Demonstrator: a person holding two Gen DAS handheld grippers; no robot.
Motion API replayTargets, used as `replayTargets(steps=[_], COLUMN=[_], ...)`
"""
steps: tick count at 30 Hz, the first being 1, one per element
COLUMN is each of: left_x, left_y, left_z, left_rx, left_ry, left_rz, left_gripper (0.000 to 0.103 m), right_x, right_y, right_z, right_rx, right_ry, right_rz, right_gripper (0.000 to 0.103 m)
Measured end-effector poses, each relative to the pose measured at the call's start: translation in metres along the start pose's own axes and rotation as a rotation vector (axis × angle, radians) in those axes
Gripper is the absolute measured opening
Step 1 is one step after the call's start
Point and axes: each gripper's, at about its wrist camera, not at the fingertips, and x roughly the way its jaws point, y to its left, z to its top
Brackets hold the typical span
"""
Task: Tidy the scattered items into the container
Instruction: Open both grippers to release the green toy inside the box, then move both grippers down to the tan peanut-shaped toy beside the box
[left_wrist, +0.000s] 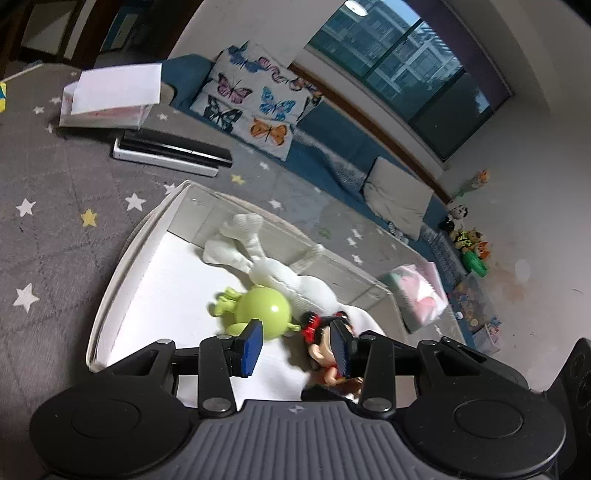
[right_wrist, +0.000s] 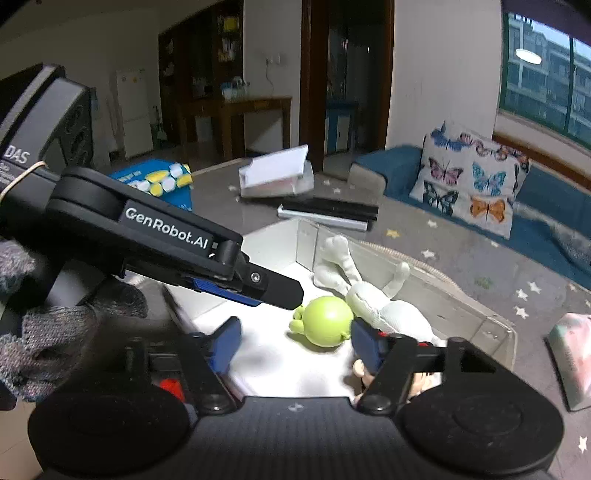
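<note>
You are holding both grippers over the clear-walled container (left_wrist: 127, 254), which is sitting on the star-patterned grey rug (left_wrist: 55, 177). Your left gripper (left_wrist: 295, 345) is standing spread, gripping nothing; its right-hand pad is lying against the red-bowed doll (left_wrist: 321, 339), but the other pad is well apart from it. Your right gripper (right_wrist: 291, 341) is likewise spread and empty, poised above the container's near edge.

Inside, the green round figure (left_wrist: 262, 310) is lying near the middle of the white floor, touching the white knitted toy (left_wrist: 258, 254), whose limbs are reaching toward the far wall. The doll is lying at the near right corner, partly hidden under the fingers.

Outside, a pink-and-green pack (right_wrist: 570, 354) is resting on the rug just beyond the container's right wall; judged from the task, it is likely awaiting collection.

Risks, as judgements:
- The left fingers are crossing close above the right gripper; withdrawing both at once could knock them together.
- A pad dragging upward could snag the doll and flick it over the wall.
- The thin clear wall is hard to read; a low exit could clip it and shift the container.
</note>
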Motion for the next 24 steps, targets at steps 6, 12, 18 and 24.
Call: replayTargets(steps=[6, 12, 18, 24], left_x=[-0.024, -0.039, -0.053, -0.055], left_y=[-0.012, -0.016, -0.016, -0.010], left_z=[-0.018, -0.043, -0.066, -0.083], left_rx=[0.055, 0.084, 0.083, 0.067], left_ry=[-0.035, -0.034, -0.040, -0.018], left_rz=[0.005, 0.001, -0.014, -0.011], left_gripper=[0.042, 0.042, 0.042, 0.042], right_x=[-0.039, -0.067, -0.080, -0.074], right_y=[0.013, 0.021, 0.032, 0.042], right_z=[-0.017, -0.037, -0.058, -0.079], right_rx=[-0.009, 0.004, -0.025, -0.045], right_ry=[-0.077, -0.120, -0.142, -0.113], right_rz=[0.003, 0.013, 0.021, 0.060], right_gripper=[0.080, 0.089, 0.103, 0.103])
